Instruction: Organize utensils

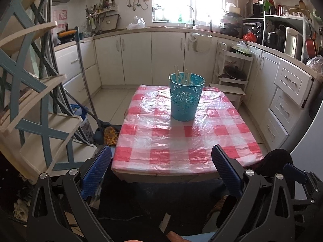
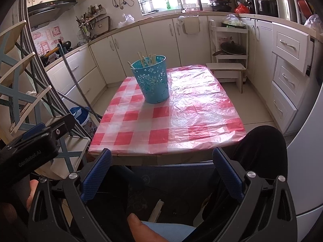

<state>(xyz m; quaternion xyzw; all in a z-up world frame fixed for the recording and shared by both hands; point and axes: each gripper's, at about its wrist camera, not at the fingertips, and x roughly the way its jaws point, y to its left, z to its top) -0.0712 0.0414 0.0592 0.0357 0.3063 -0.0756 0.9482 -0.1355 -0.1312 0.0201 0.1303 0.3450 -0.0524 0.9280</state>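
Both hand-held grippers (image 1: 161,169) (image 2: 161,171) gape wide, empty, well short of the chopstick-filled bucket (image 1: 186,98).

A low table (image 1: 161,176) stands ahead of both grippers, its near edge just beyond their fingertips. A red-and-white checked plastic cloth (image 1: 181,137) covers the whole top, wrinkled and glossy, with glare washing out the pattern on the right side. A turquoise perforated bucket (image 1: 186,96) stands upright directly on the cloth, toward the far end, straight ahead of the left gripper and ahead-left of the right one. Pale chopsticks (image 1: 182,76) stick up out of it.
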